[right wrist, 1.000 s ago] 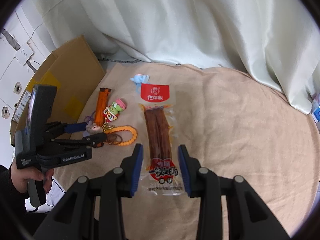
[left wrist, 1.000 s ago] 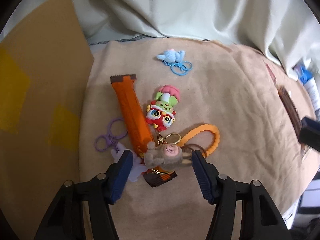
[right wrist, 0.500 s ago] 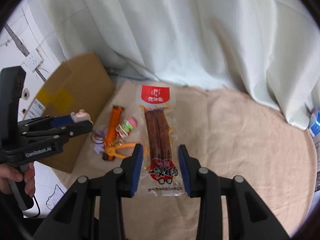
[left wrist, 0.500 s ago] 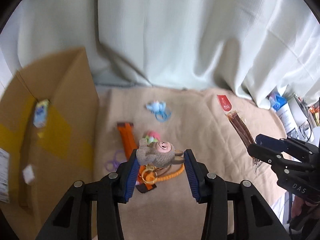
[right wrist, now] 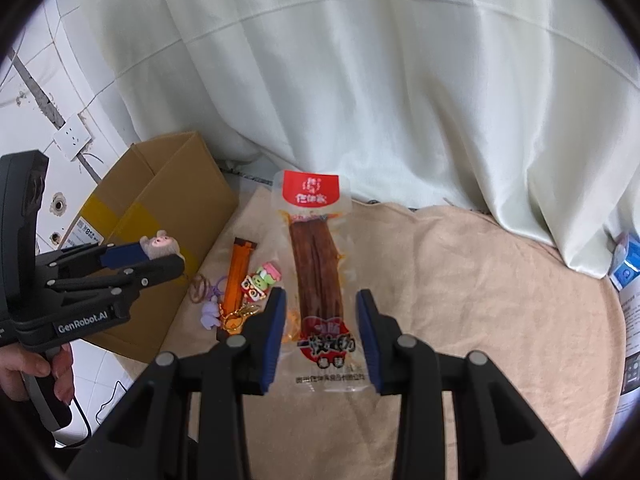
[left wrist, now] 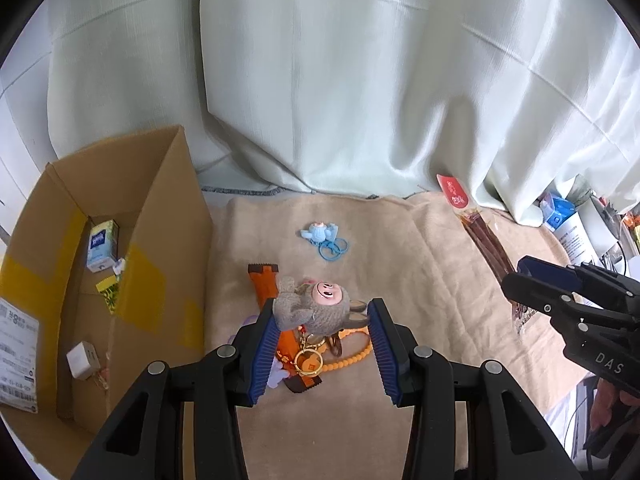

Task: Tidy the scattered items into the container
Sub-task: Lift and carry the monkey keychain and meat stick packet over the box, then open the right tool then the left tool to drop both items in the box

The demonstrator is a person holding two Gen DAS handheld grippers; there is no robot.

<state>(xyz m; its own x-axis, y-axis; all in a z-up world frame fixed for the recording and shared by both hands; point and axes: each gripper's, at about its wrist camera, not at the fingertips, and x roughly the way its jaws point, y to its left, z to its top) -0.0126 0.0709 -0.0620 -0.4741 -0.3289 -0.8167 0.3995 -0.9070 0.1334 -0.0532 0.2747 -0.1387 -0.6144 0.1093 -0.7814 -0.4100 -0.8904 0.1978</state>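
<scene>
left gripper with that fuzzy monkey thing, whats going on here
A person is tidying a cloth-covered surface with two handheld grippers. The left gripper has its jaws shut on a plush monkey keychain, lifted off the beige cloth near the open cardboard box. The right gripper holds a long snack packet. Other keychains and an orange packet remain on the cloth.

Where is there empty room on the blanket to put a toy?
The blanket is bare right of the snack packet, up to the curtain. It is crowded between the packet and the cardboard box, where keychains and the orange wrapper lie.
</scene>
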